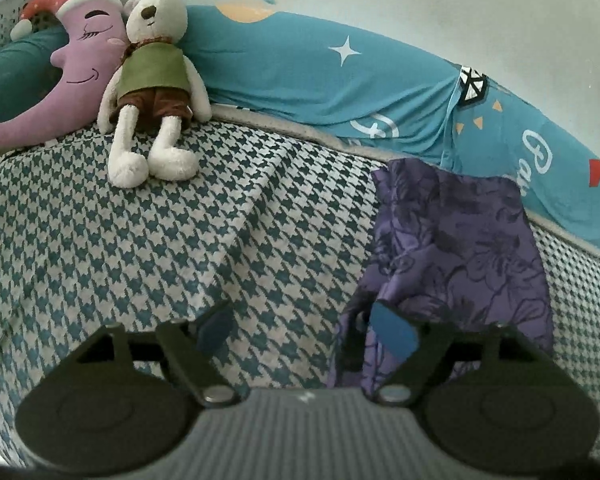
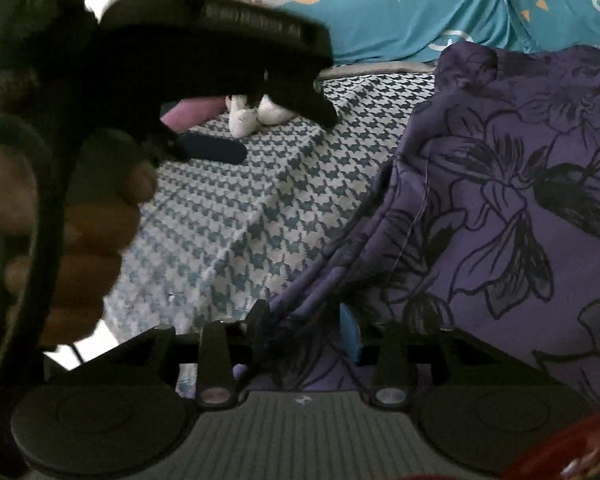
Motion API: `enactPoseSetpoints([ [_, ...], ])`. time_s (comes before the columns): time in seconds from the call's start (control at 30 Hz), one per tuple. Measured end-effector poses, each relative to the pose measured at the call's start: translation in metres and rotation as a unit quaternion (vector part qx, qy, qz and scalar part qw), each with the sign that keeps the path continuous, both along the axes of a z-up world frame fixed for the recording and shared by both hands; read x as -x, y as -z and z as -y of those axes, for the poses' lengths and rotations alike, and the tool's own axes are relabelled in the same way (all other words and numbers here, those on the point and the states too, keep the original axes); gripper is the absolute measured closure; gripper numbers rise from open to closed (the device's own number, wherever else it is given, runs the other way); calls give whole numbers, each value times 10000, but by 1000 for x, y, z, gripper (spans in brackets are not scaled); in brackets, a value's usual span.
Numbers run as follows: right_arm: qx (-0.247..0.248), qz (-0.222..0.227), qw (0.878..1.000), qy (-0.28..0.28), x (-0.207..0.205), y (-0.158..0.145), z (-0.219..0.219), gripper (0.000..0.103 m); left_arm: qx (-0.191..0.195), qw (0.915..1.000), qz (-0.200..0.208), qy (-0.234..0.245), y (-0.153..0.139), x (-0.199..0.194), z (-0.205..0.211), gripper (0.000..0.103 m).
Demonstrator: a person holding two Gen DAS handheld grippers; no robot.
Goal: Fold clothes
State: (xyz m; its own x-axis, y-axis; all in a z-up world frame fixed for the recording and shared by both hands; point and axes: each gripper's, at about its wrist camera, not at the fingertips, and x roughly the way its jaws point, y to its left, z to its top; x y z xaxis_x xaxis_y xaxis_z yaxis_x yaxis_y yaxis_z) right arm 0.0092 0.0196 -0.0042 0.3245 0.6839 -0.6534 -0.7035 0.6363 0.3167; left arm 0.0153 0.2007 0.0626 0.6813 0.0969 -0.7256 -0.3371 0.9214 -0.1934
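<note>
A purple garment with a dark flower print [image 1: 460,248] lies bunched on the right side of the bed. In the left wrist view my left gripper [image 1: 304,332] is open wide just above the bedspread. Its right blue pad [image 1: 394,334] touches the garment's near left edge, and its left pad [image 1: 214,330] is over bare bedspread. In the right wrist view the garment [image 2: 500,200] fills the right half. My right gripper [image 2: 304,326] is shut on a gathered fold of its near edge. The left gripper [image 2: 276,132] shows at upper left, held by a hand [image 2: 80,232].
The bed has a blue-and-white houndstooth cover [image 1: 160,240]. A white plush rabbit [image 1: 152,80] and a purple moon cushion [image 1: 72,76] sit at the back left, beside a perforated basket [image 1: 0,20]. A teal sheet with stars and lettering [image 1: 320,80] runs along the wall.
</note>
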Motion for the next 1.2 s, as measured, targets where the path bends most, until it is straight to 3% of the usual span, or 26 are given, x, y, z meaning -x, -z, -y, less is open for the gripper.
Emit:
enactPoseSetpoints([
  [0.1, 53, 135, 9999, 68, 2, 2, -1, 85, 28, 10000, 55, -5, -3, 1, -1, 23],
  [0.3, -19, 187, 9997, 159, 1, 1, 3, 95, 40, 10000, 75, 14, -4, 1, 0, 23],
  [0.53, -331, 276, 9990, -99, 6, -8, -4, 95, 12, 9999, 162, -39, -8, 2, -1, 20],
  [0.67, -210, 168, 9995, -171, 7, 2, -9, 95, 11, 9999, 134, -77, -6, 0, -1, 19],
  [0.77, -243, 109, 9995, -178, 6, 4, -8, 90, -8, 10000, 75, -36, -1, -2, 3, 18],
  [0.83, -249, 105, 9994, -216, 8, 0, -5, 79, -17, 10000, 45, -11, 1, -4, 5, 18],
  [1.2, -182, 215, 9992, -296, 15, -22, 24, 76, -50, 9999, -9, 156, 9, -16, 20, 16],
])
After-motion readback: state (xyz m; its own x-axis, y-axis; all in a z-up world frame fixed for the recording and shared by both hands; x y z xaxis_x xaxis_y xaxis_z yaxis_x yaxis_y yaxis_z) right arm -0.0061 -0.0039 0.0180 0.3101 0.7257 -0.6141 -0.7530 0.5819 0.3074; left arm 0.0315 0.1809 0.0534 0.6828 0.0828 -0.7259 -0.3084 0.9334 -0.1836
